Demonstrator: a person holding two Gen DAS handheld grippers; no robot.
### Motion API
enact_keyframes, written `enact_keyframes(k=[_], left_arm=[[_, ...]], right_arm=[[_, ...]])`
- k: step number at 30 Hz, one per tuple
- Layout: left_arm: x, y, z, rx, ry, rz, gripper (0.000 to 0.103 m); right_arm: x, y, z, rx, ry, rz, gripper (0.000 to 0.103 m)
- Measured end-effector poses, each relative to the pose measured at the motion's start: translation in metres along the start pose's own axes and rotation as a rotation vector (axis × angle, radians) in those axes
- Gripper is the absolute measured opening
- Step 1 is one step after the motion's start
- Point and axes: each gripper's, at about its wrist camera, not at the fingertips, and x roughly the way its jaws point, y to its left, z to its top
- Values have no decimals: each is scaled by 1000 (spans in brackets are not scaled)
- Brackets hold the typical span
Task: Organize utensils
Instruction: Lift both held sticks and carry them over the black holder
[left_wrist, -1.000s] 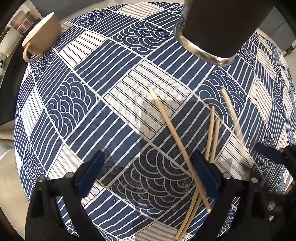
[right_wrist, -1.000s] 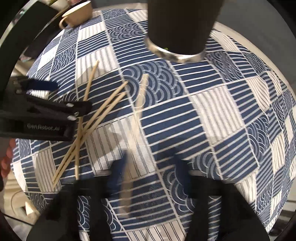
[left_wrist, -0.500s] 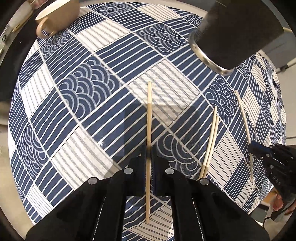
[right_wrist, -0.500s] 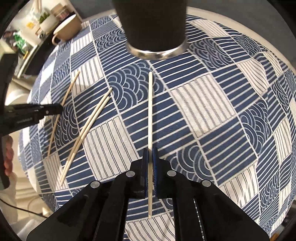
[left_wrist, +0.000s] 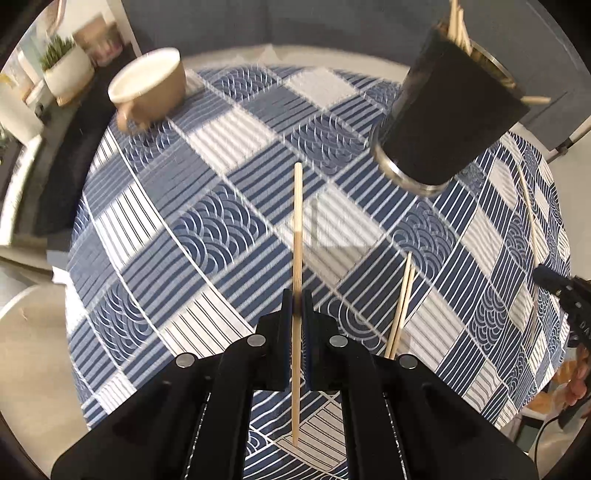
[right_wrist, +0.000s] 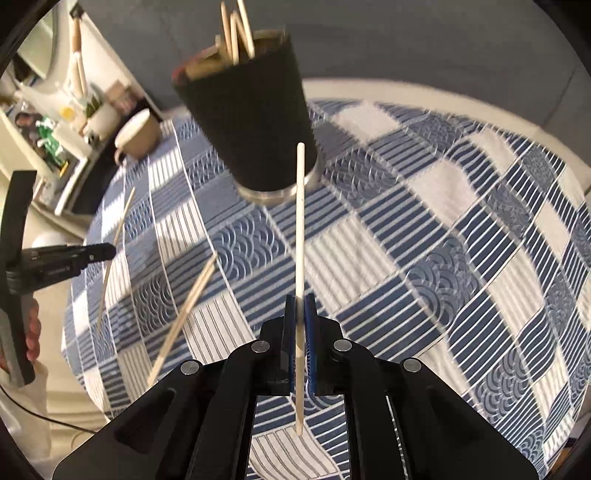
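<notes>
— So, what have your tongs got?

— My left tongs (left_wrist: 296, 308) are clamped on one wooden chopstick (left_wrist: 297, 236), and it runs straight out ahead between the pads, over the blue-and-white patterned cloth (left_wrist: 207, 229) on the counter. My right tongs (right_wrist: 300, 317) are pinched on a paler chopstick (right_wrist: 301, 229) of their own; its far tip crosses in front of the dark holder's (right_wrist: 251, 122) base.

— Where's that holder from your left side?

— Far right, a black cup (left_wrist: 450, 118) with a metal ring at its foot and several sticks already poking out of its mouth.

— Anything on the cloth?

— A pair of chopsticks (left_wrist: 400, 302) lies side by side just right of my left tongs, and another single stick (left_wrist: 526, 206) lies further right, near the cloth's edge. A tan mug (left_wrist: 151, 92) sits at the far left.

— Can one side see the other?

— Yes, from the right camera my left tongs show at the left edge, with my hand (right_wrist: 31, 332) on the grip.
</notes>
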Motion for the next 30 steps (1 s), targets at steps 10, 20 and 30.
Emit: enact_keyframes(k=[10,20,30], left_arm=[[-51,-41,32,41,-136,33,5],[-115,-75,69,84,-296,-4,5],[-155,-107,89,149,-454,-3,5]], right_arm=[[-64,4,50,-18,-211,9,5],[-110,13,84,-32,-361,66,5],[-125,11,114,-29,-435,53,5]])
